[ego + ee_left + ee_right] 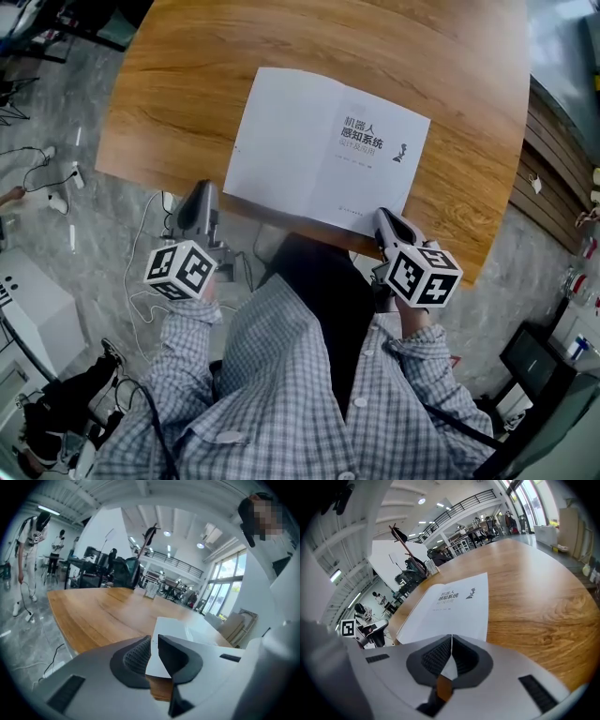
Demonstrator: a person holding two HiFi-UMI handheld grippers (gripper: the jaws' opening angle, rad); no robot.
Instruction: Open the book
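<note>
A pale wooden worktop [187, 75] stands on a grey marbled floor [103, 216] strewn with cables, in a large, bright hall with tall windows and an upper walkway with a railing.

The book [323, 150] lies flat and open on the worktop, right in front of the person. Its near edge runs close along the worktop's near edge. The left-hand page is blank white. The right-hand page carries a few lines of dark print and a small emblem. A faint fold down the middle marks the spine.

The left gripper [208, 187] sits just beside the book's near left corner, at the worktop's edge. Its jaws are a narrow slit apart, and the white corner of the book [197, 632] shows through the gap. Whether the pads touch the paper cannot be told.

The right gripper [382, 214] sits at the book's near right corner. Its jaws meet at the tips, and a sliver of white page and some wood show in the hollow behind them. Beyond the tips, the printed page [450, 606] stretches away across the worktop [534, 592].

Each gripper carries a marker cube, left [180, 270] and right [424, 277], above sleeves of a checked shirt [281, 394].
</note>
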